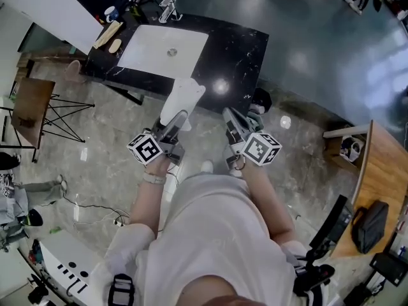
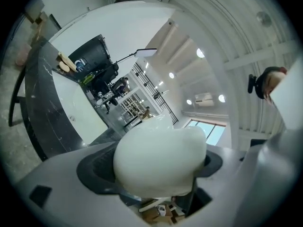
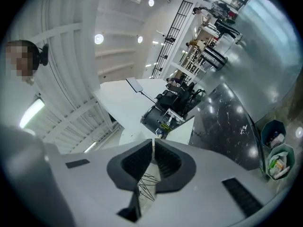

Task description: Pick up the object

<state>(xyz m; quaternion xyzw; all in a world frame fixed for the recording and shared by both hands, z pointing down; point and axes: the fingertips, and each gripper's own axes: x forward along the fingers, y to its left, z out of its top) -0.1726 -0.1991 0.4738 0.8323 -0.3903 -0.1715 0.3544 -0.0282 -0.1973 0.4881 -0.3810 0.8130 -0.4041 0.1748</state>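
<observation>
Two grippers showed in the head view, held out before the person above the stone floor. The left gripper (image 1: 178,120) was clamped on the white object (image 1: 185,97), which hung in the air off any surface and stuck out well past the jaws toward the black counter (image 1: 242,56). The right gripper (image 1: 233,118) sat just beside it with its fingers together on nothing. Judging from that overhang, the object could pivot or slide out if the hand tilted or jerked. The counter edge lay near ahead, so a forward swing might knock the object's far end. The white sink (image 1: 162,50) and the faucet (image 1: 167,6) were farther back, a wooden chair (image 1: 32,101) stood well apart at the left, and a wooden desk (image 1: 382,171) with a black bag (image 1: 370,225) at the right.

In the left gripper view the object (image 2: 158,162) filled the gap between the dark pads, rounded and smooth-looking, so I judged the hold could slip under a loose squeeze.

In the right gripper view the ribbed pads (image 3: 165,162) met with nothing between them. Waste bins (image 3: 277,160) stood by the counter's end, clear of both grippers
</observation>
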